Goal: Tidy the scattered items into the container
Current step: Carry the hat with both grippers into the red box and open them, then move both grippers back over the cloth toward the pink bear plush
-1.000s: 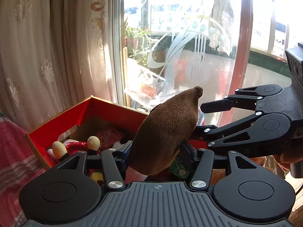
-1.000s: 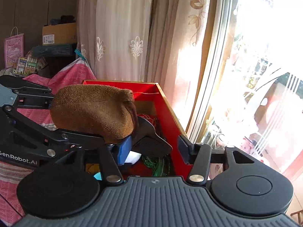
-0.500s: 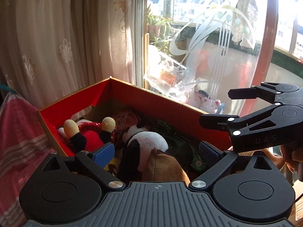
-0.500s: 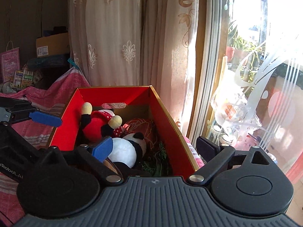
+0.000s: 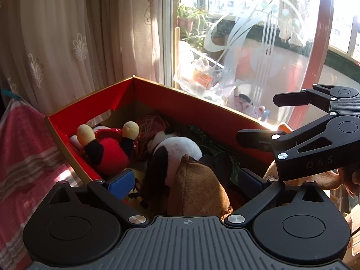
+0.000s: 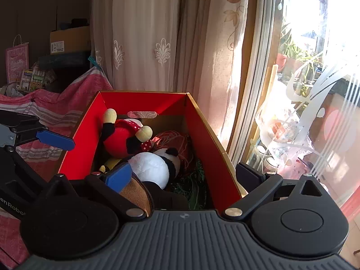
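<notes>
A red cardboard box point(image 5: 198, 110) point(image 6: 209, 144) holds several soft toys. A brown suede pouch point(image 5: 198, 189) point(image 6: 137, 194) lies at its near end, next to a black-and-white panda plush point(image 5: 177, 148) point(image 6: 150, 166) and a red mouse doll point(image 5: 108, 148) point(image 6: 126, 135). My left gripper point(image 5: 186, 180) is open and empty, just above the pouch. My right gripper point(image 6: 184, 175) is open and empty over the box; it also shows at the right of the left wrist view point(image 5: 315, 132).
A pink striped blanket point(image 5: 20, 164) point(image 6: 56, 108) lies left of the box. Curtains point(image 6: 157, 33) and a sliding glass door point(image 5: 247, 45) stand behind it. An orange plush point(image 5: 315, 177) sits outside the box at the right. Bags and boxes point(image 6: 65, 40) stand far left.
One second ago my left gripper was shut on the brown pouch, held above the box. It has opened, and the pouch now lies in the box. Both grippers have drawn back a little.
</notes>
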The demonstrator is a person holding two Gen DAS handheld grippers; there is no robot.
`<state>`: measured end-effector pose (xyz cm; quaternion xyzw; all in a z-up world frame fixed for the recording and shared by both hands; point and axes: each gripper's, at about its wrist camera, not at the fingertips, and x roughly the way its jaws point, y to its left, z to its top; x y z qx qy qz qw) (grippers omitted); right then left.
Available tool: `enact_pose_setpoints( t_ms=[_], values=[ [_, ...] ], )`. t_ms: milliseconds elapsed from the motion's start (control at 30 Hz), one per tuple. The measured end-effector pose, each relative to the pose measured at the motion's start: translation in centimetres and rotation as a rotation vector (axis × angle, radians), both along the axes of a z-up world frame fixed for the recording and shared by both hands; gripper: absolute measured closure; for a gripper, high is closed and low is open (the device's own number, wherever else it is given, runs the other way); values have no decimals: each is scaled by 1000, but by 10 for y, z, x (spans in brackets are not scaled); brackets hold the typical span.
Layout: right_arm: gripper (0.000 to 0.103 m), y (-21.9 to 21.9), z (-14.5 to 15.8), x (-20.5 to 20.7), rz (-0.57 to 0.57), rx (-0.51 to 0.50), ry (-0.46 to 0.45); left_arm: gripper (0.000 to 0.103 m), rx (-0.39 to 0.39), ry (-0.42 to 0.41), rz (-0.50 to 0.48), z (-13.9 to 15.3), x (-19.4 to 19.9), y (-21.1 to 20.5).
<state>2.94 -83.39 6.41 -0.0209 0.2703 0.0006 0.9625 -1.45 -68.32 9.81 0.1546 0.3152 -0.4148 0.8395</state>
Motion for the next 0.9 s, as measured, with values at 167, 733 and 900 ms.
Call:
enact_pose_setpoints(
  t_ms=[167,733,900],
  values=[
    [3,2,0,-2,-4,11,7,0,0,-1,-8,1,-5,2],
    [2,36,13,-15,-51,137,-17,0,-101,11,52,11,-7,74],
    [1,77,23,-15,-30,159,-21,0,-95,19,109,5,3,128]
  ],
)
